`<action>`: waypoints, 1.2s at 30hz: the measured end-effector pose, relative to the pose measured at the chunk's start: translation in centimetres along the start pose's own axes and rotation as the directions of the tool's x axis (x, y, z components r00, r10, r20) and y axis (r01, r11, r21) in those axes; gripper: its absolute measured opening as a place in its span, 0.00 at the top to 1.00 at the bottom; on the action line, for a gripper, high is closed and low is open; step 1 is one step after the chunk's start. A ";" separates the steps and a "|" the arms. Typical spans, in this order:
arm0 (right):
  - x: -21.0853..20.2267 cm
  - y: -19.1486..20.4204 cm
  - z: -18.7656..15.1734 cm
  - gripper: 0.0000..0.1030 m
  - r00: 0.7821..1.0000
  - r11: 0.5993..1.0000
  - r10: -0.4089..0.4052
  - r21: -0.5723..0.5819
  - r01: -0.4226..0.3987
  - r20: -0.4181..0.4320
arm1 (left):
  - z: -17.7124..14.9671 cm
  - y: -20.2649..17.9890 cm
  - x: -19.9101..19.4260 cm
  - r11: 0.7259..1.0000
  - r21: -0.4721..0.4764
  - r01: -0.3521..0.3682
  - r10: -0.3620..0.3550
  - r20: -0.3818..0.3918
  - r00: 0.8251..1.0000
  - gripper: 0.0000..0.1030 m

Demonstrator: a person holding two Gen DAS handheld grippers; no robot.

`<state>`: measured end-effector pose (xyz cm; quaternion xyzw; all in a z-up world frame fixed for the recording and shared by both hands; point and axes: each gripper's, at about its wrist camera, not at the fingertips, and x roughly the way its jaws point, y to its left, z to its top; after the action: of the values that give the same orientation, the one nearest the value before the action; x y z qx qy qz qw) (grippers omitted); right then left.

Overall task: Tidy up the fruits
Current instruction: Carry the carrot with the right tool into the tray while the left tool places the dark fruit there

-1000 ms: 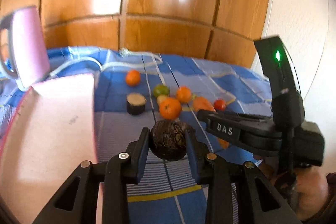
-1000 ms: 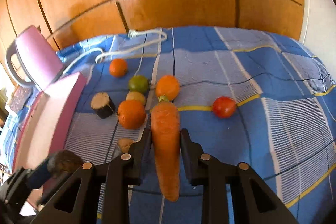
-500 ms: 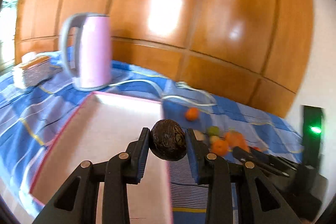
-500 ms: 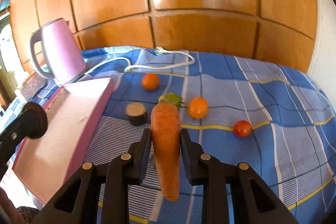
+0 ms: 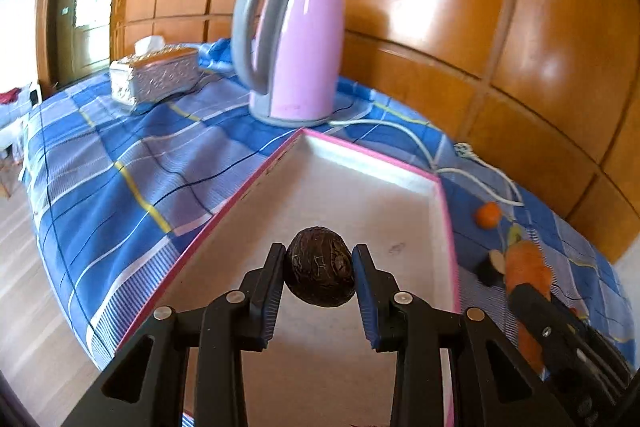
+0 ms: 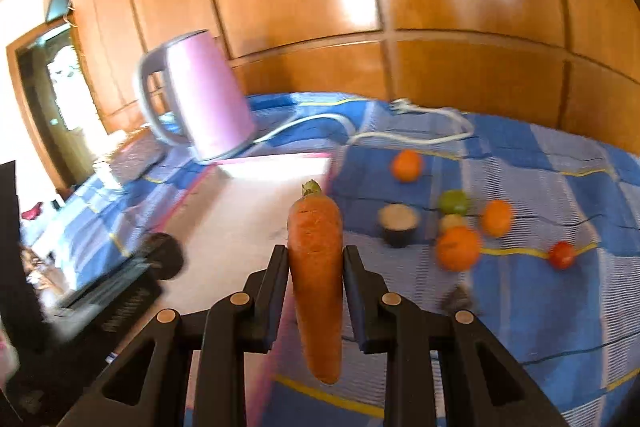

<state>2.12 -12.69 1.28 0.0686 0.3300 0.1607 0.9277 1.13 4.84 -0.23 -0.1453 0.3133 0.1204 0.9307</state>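
Wooden wall panels back a blue checked cloth [image 5: 120,163] where a pink kettle [image 5: 298,47] stands just beyond a pink-rimmed white tray [image 5: 444,223]. Over the tray, the left gripper [image 5: 319,267] is clenched on a dark wrinkled fruit [image 5: 320,271], possibly a passion fruit, while the right gripper [image 6: 315,267] clamps an upright carrot [image 6: 316,267]. Only the left view shows a patterned tissue box [image 5: 154,77]; the blurred right view shows oranges [image 6: 458,248], a lime [image 6: 454,202] and a tomato [image 6: 562,255] loose on the cloth.

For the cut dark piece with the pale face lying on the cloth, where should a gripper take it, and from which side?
Grip the dark-skinned piece across its dark sides, coming from above. It stands as a short stub with the pale cut face up. Approach from the pink tray side, since the orange crowds its right.
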 end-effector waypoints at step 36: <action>-0.3 -7.1 1.0 0.70 0.988 0.983 -0.155 0.101 0.156 -0.020 | 0.2 -2.1 -0.8 0.996 0.092 -0.001 -0.008 0.096 0.995 0.44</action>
<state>4.32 -19.45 0.54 0.0889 0.3477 0.0713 0.9307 1.25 2.89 0.86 -0.0967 0.2730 0.1112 0.9507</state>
